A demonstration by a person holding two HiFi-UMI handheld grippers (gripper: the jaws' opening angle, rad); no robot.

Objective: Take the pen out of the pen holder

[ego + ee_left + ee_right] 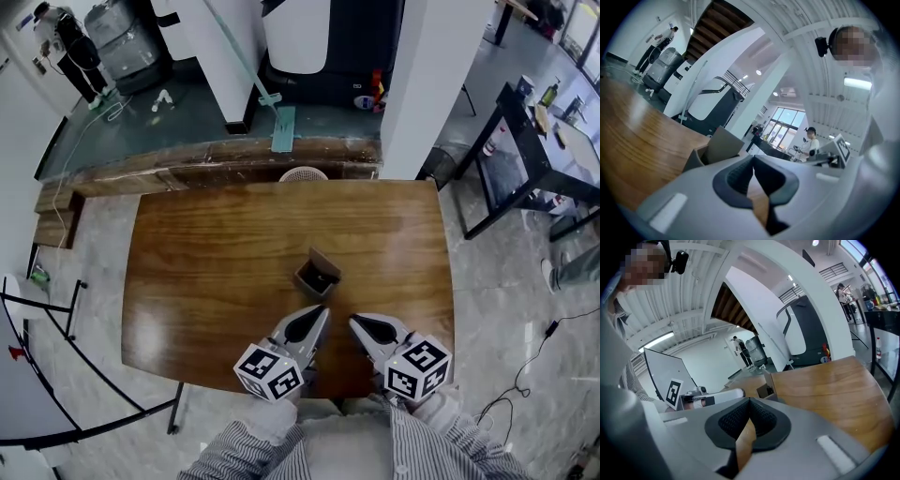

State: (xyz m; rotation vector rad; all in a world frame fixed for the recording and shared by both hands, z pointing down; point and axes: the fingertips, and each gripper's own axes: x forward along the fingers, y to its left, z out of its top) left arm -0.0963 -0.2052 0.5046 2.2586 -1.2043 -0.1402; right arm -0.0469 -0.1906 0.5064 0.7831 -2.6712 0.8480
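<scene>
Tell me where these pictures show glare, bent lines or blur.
Head view: a pale sheen lies on the left part of the table, and its edges bulge outward. Left gripper view: black corners ring the picture, the white pillar curves, and the left gripper close to the lens looks soft. Right gripper view: the same black ring, and the table edge bends.

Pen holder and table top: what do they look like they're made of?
Pen holder: brown, matte and square, with thin flat walls and sharp corners. It looks like cardboard or thin board, possibly leatherette; the look leaves it open. Table: wood or wood veneer, judging by the long running grain. The finish is semi-gloss, with pale light reflections on its left part.
</scene>
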